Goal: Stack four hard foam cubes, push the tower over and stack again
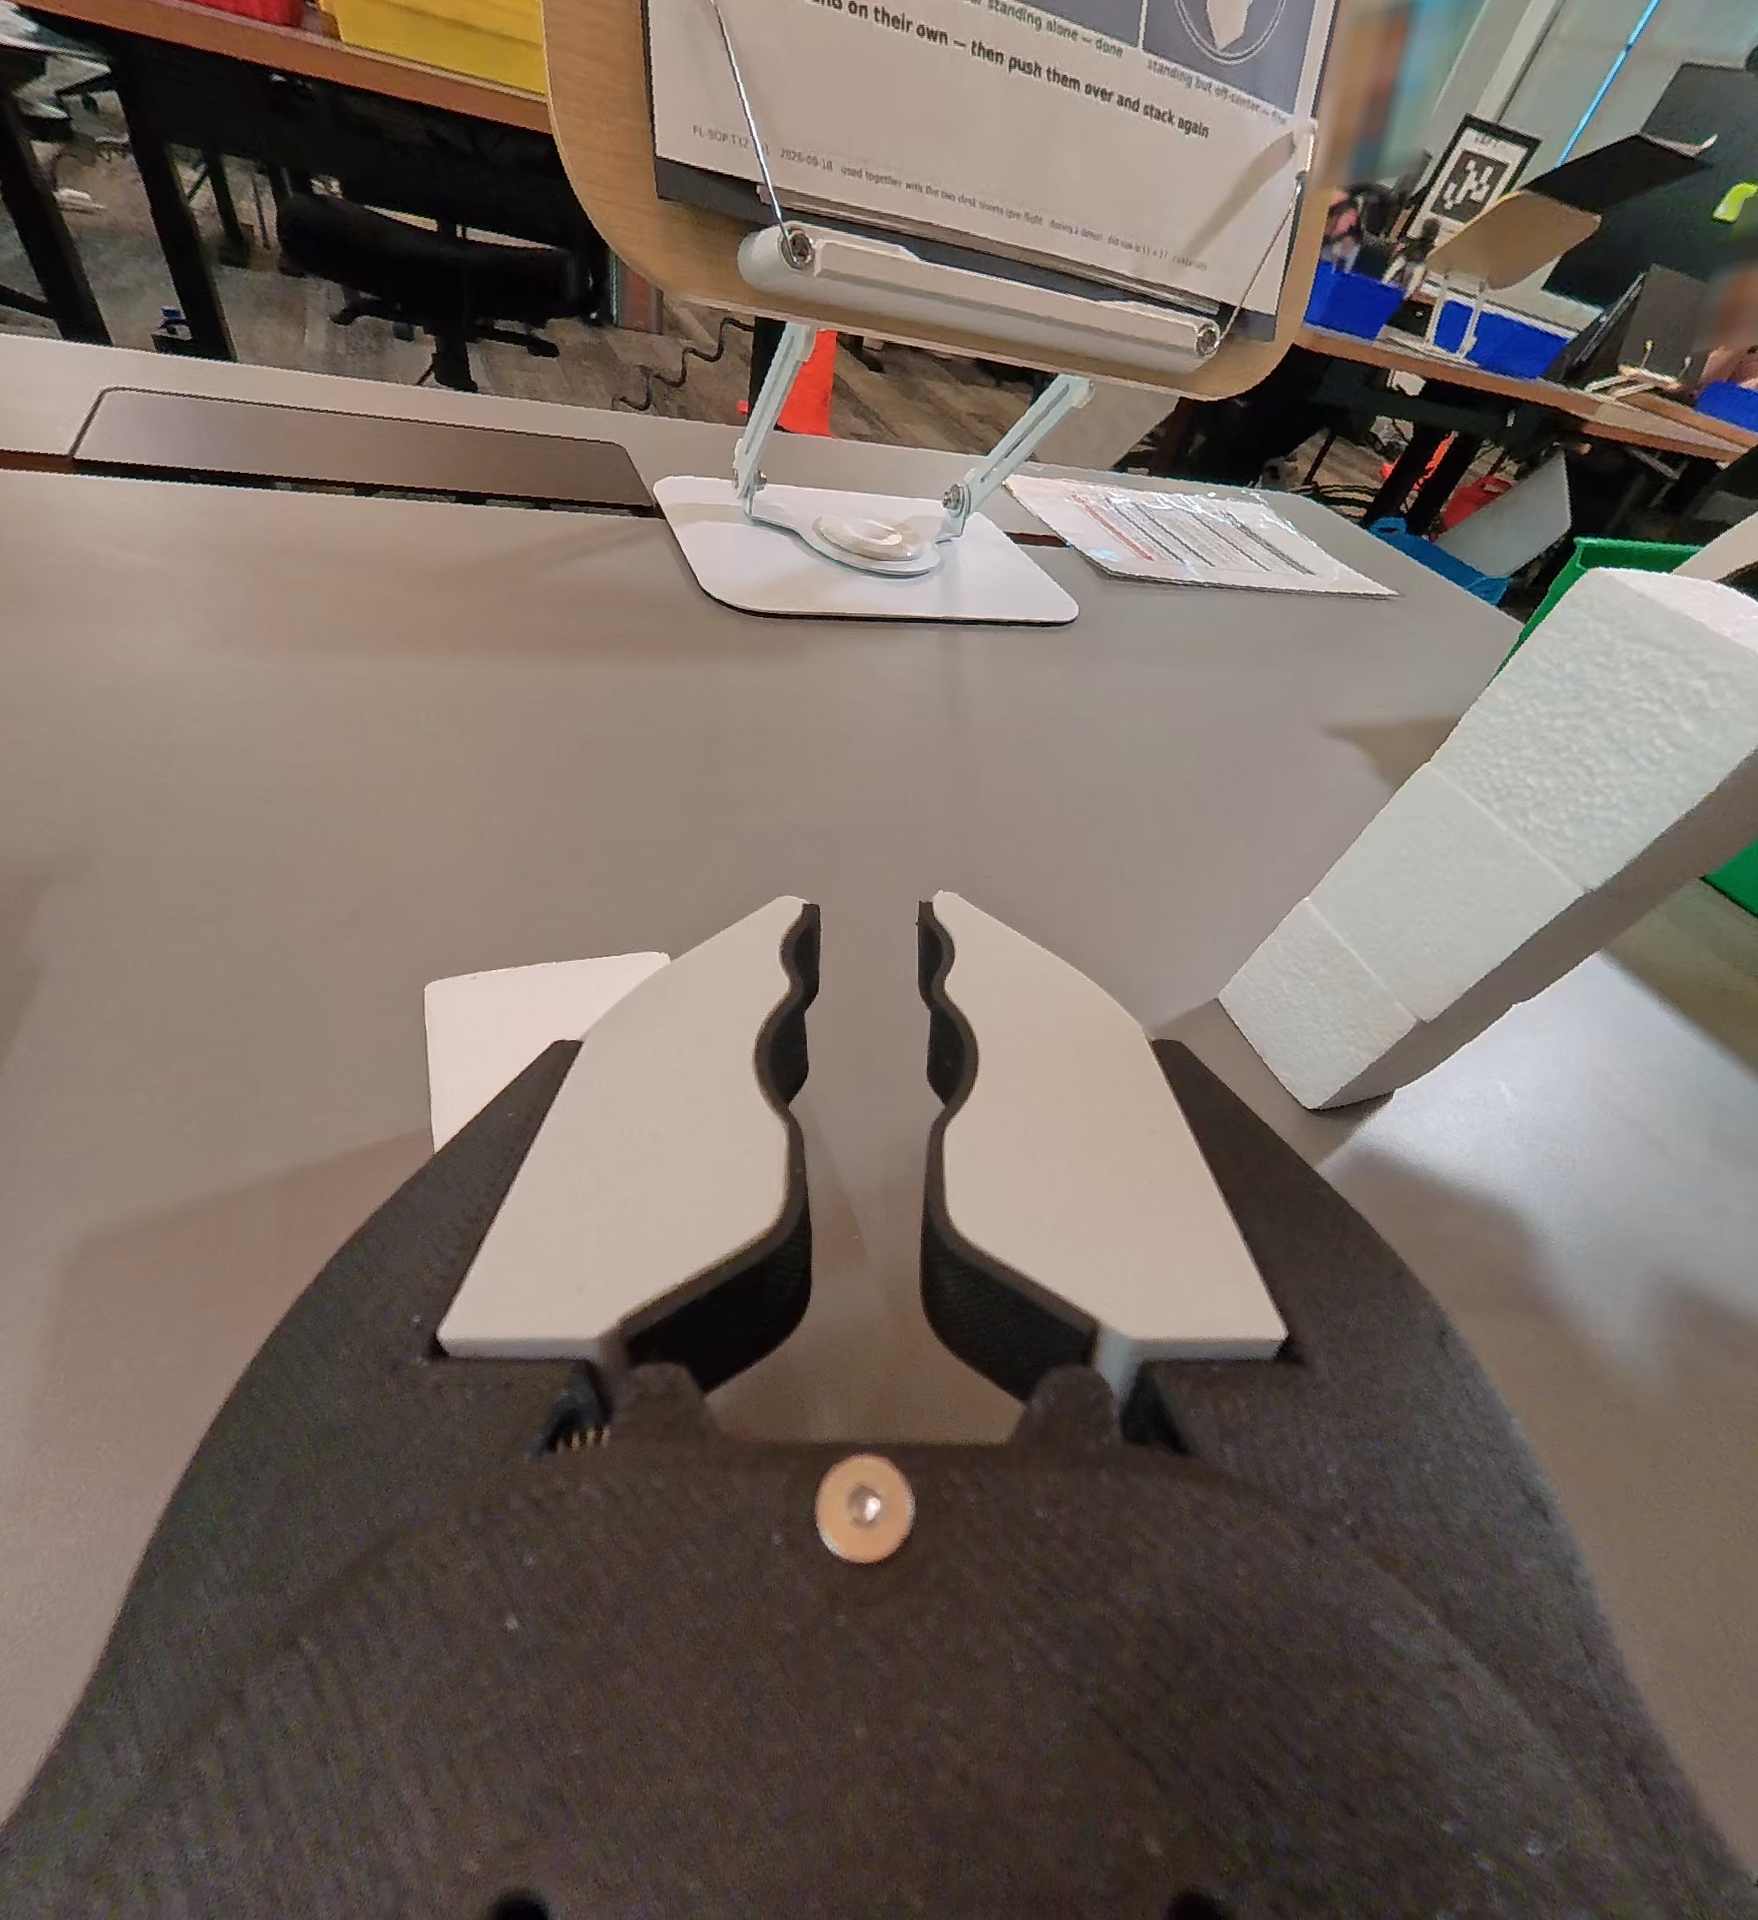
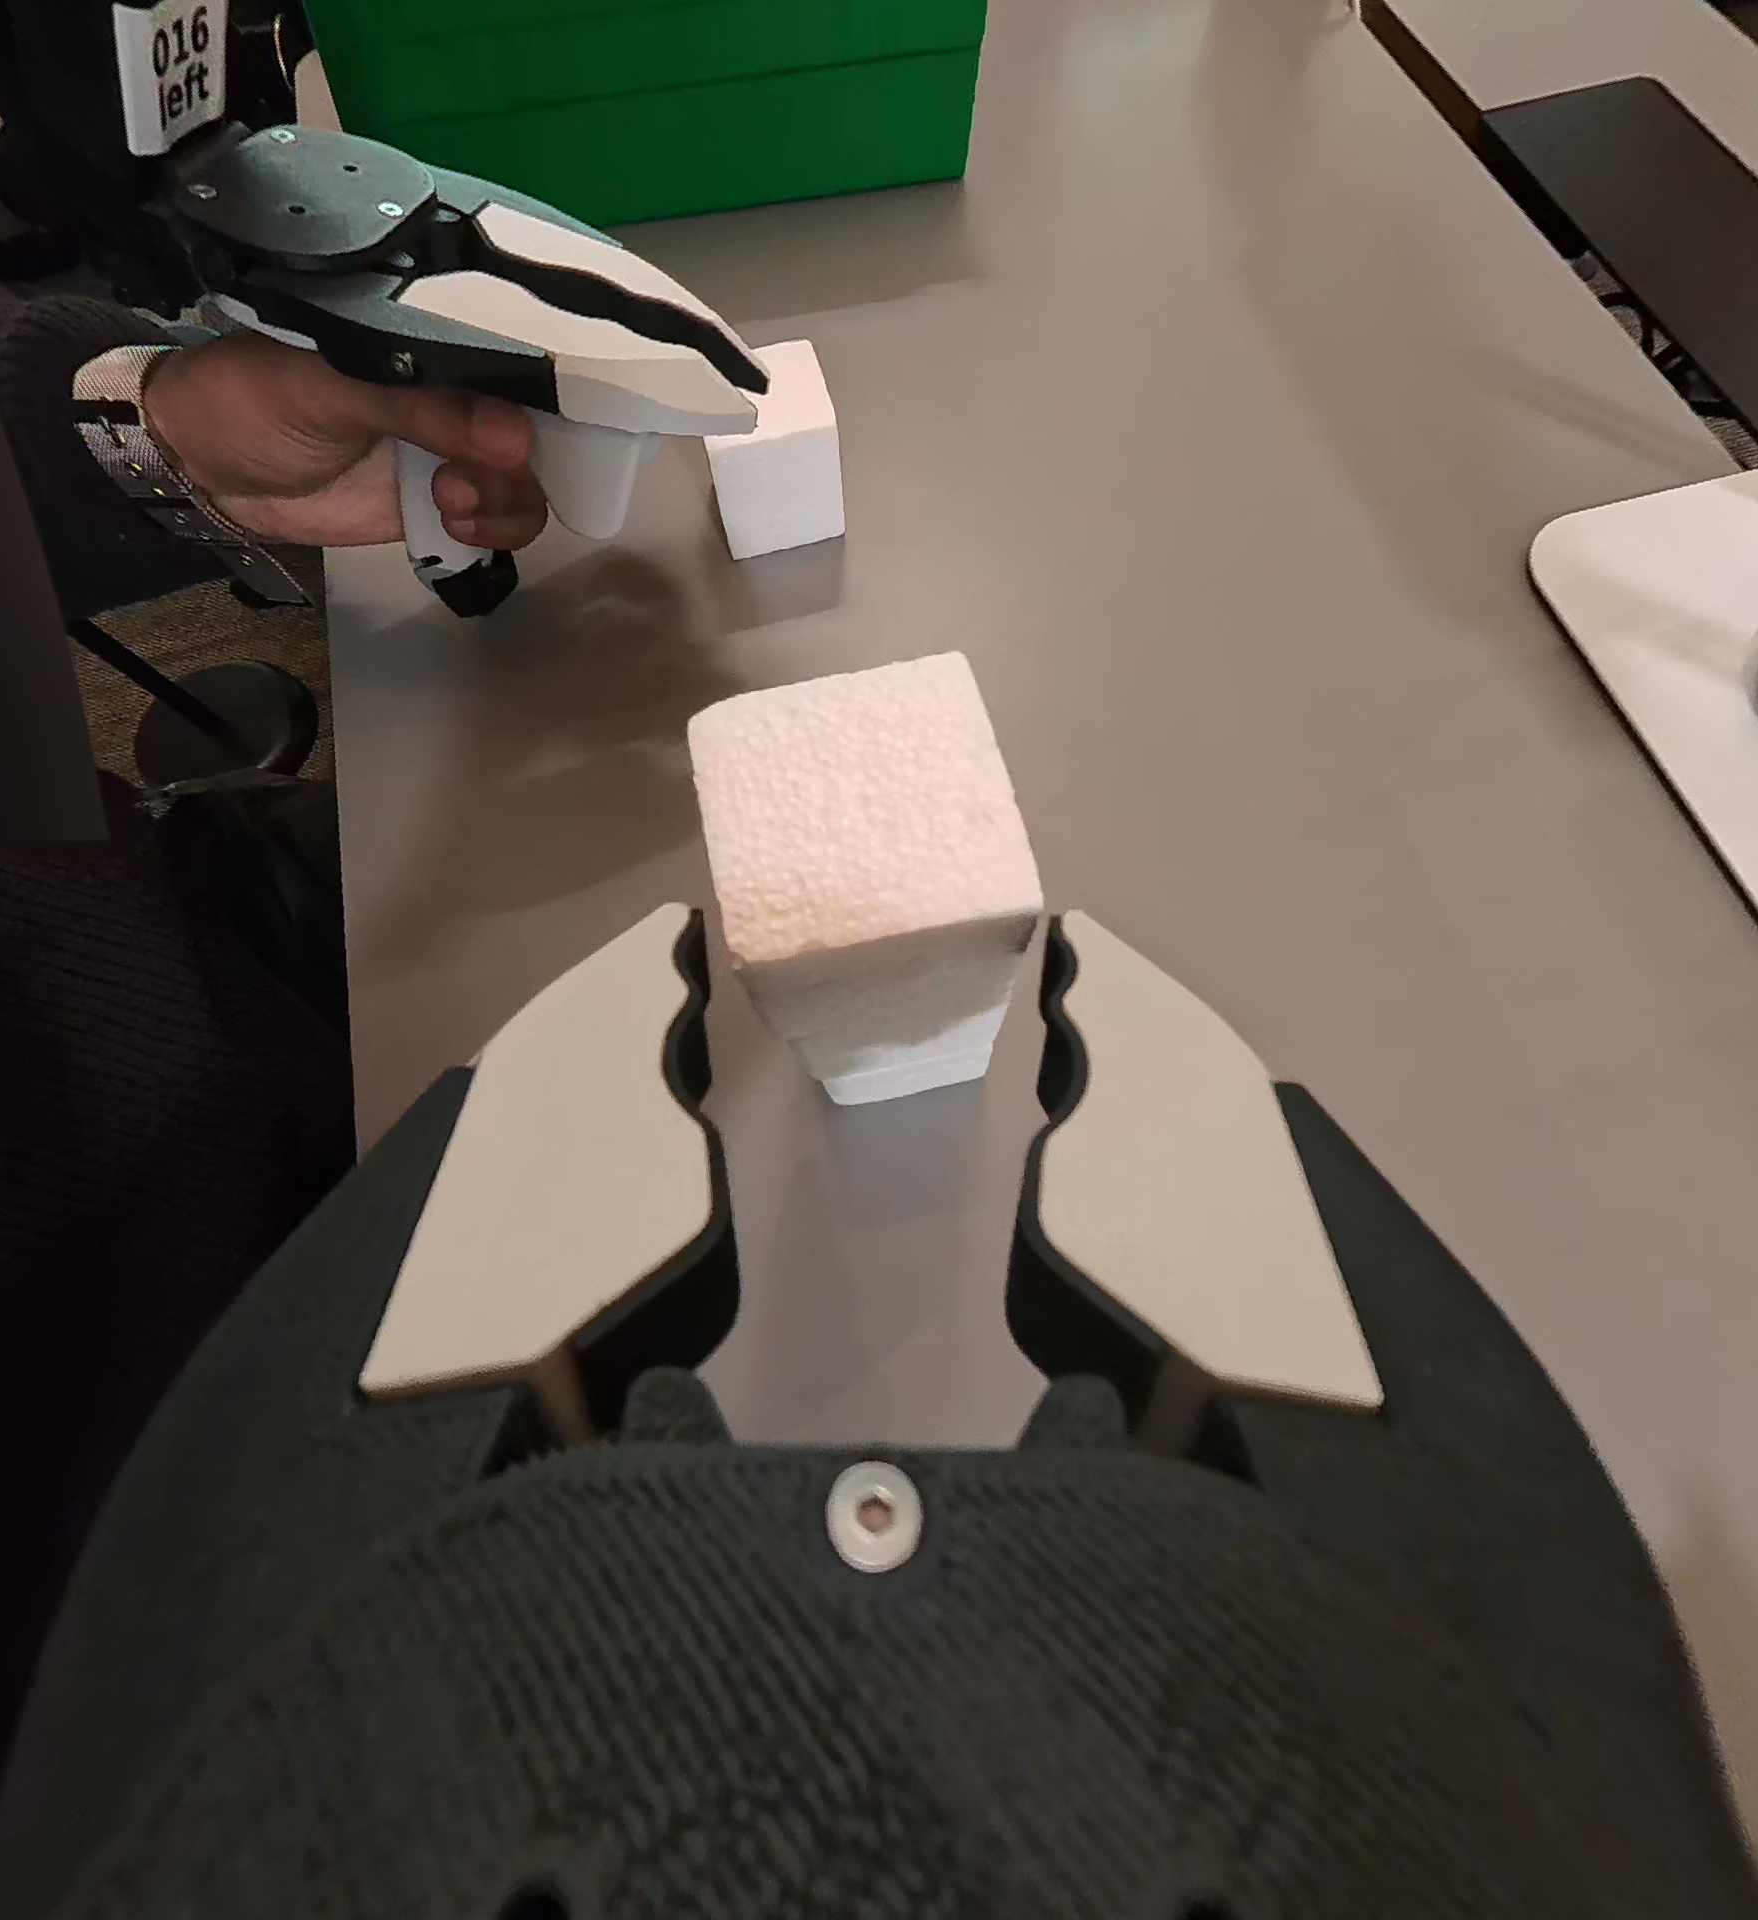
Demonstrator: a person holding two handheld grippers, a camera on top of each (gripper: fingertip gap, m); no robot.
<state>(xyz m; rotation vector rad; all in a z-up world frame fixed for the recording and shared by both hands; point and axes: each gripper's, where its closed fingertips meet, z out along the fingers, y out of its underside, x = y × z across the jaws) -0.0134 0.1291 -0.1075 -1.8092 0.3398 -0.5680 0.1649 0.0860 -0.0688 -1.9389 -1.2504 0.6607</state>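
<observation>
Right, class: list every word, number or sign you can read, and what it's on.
Wording not quoted; bearers only.
Printed sheet on wooden stand: legible print.
Laminated sheet on table: too small.
White tag on left gripper: legible.
Black-and-white marker, background: pattern only.

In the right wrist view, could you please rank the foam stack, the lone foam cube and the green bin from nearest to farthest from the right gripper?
1. Foam stack: standing between the right gripper's open fingertips.
2. Lone foam cube: farther out, to the left, beside the left gripper.
3. Green bin: at the table's far end.
</observation>
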